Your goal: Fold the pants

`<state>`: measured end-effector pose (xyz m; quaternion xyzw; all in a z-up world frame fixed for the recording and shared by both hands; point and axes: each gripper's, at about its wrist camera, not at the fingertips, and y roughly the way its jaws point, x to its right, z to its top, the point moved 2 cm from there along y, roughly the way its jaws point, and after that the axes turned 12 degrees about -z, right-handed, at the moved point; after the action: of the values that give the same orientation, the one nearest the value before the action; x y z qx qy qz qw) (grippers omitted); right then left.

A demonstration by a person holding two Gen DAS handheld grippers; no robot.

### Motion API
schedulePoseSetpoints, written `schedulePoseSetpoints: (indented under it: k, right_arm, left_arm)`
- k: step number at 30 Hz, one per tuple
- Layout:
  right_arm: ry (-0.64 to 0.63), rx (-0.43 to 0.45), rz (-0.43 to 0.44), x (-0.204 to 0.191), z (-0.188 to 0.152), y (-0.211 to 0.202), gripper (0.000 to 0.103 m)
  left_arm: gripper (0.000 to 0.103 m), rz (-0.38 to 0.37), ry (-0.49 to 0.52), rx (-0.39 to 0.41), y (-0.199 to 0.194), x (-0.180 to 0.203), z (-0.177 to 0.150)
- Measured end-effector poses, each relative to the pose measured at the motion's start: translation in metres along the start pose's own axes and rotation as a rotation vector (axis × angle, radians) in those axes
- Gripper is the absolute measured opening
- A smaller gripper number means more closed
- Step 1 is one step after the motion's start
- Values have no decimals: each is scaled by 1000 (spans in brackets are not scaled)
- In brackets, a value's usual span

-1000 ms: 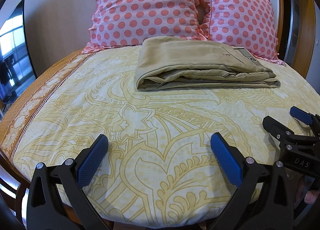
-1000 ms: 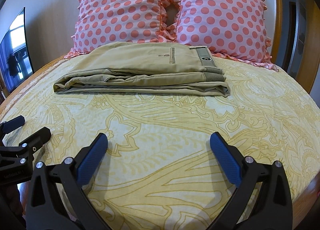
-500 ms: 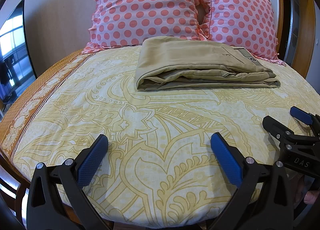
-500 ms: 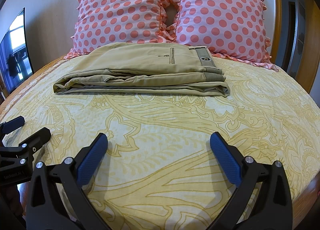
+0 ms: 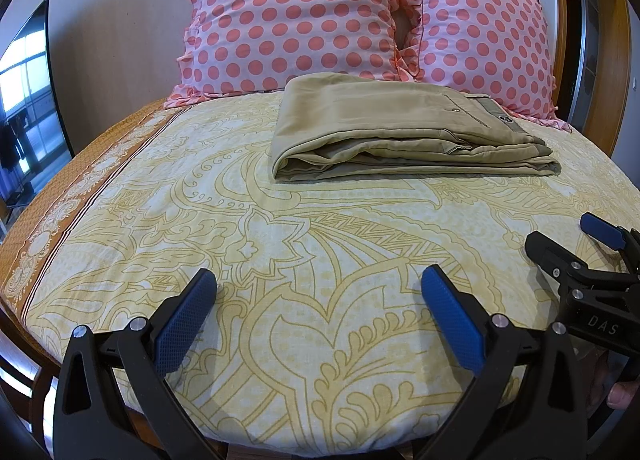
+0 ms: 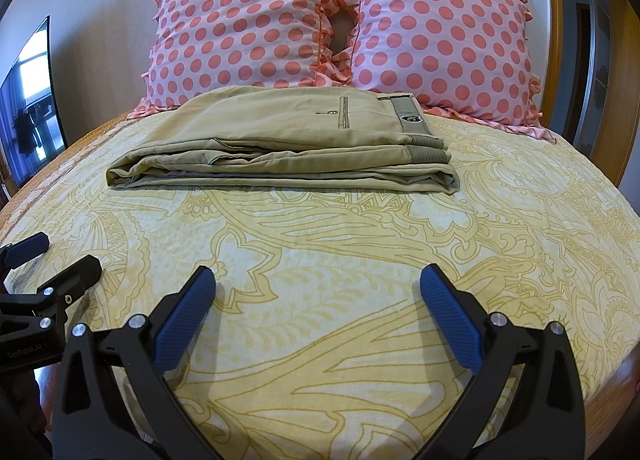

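My bed [image 5: 168, 220], in its yellow patterned sheet, carries the khaki pants [image 5: 400, 140] near the head, already a flat layered stack just in front of the two polka-dot pillows [image 6: 340, 20], so I judge the folding done or nearly so. Both my tongs sit well back from it near the foot, the left gripper [image 5: 318, 302] and the right gripper [image 6: 318, 302] spread wide and holding nothing. If anything remains, it calls for reaching forward to square the stack's loose front edges.
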<state>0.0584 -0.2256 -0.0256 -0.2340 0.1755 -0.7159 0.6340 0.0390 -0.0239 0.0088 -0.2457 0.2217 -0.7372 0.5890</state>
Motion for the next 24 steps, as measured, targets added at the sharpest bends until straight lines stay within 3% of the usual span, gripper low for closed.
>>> schedulePoseSetpoints:
  k: [24]
  right_arm:
    - [0, 3, 0, 0, -1, 0, 101]
  left_arm:
    - [102, -4, -1, -14, 0, -1, 0]
